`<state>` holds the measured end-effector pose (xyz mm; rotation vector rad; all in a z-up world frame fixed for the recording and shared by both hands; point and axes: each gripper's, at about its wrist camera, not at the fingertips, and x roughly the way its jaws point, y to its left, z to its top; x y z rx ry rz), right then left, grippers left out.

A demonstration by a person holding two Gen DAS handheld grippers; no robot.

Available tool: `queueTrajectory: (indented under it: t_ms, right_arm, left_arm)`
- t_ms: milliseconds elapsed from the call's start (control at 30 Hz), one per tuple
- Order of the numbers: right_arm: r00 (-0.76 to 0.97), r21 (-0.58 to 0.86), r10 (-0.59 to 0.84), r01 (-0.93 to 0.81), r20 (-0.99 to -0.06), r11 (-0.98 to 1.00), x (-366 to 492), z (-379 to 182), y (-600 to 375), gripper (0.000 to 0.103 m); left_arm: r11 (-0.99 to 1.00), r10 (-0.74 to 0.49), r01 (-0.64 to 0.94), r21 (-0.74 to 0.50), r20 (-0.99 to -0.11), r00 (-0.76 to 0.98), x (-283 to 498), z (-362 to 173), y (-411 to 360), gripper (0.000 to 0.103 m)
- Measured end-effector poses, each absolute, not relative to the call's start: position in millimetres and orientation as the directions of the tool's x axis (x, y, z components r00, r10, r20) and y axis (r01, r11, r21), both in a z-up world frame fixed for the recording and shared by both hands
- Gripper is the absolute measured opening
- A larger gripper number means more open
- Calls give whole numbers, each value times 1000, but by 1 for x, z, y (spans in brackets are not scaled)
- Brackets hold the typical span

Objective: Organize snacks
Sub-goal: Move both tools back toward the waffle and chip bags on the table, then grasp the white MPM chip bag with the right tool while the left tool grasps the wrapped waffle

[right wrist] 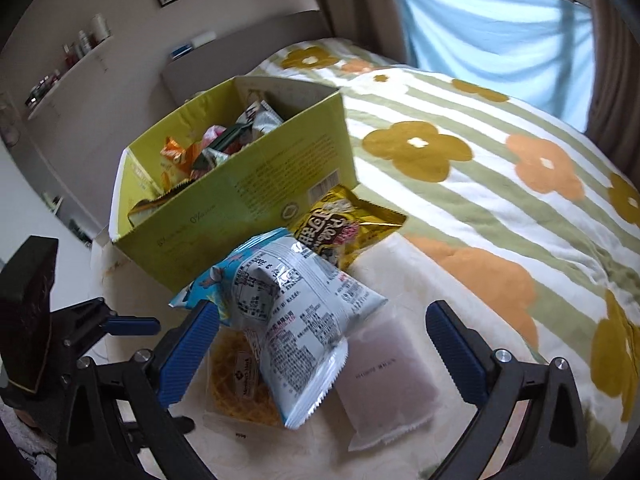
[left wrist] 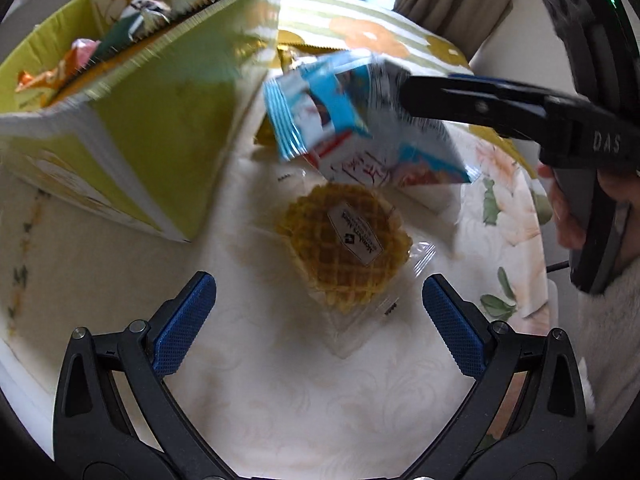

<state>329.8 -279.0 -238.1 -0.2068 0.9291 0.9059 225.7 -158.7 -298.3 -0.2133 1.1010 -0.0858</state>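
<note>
A round waffle (left wrist: 344, 244) in a clear wrapper lies on the white cloth just ahead of my open left gripper (left wrist: 318, 312), which holds nothing. A blue-and-white snack packet (left wrist: 360, 120) hangs tilted and blurred above the waffle, at the tip of my right gripper (left wrist: 408, 92). In the right wrist view that packet (right wrist: 296, 312) sits between the wide-open fingers of the right gripper (right wrist: 324, 340) and leans on the left finger (right wrist: 192, 344). It overlaps the waffle (right wrist: 236, 392) and a pale packet (right wrist: 384, 376). A gold packet (right wrist: 344, 228) lies against the green box (right wrist: 240, 188).
The green box (left wrist: 160, 120) holds several snack packets and stands at the left rear of the white cloth (left wrist: 280, 392). A bed with a flowered quilt (right wrist: 480, 152) lies to the right. A person's hand (left wrist: 568, 216) grips the right tool. Shelves line the far wall.
</note>
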Motion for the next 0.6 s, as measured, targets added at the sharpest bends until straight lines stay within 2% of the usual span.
queueTrajectory:
  t_ms: [233,600]
  right_arm:
    - [147,218,610,-848,-778,483,344,-255,-259,103]
    - [3,283,625,-890,-781,358,355,-273,-245,103]
  left_arm:
    - [968,-162,-92,-231,-866,473,237,-317,-173,103]
    - [969,-133,-121,-216,-867,480,252,-323,-200,103]
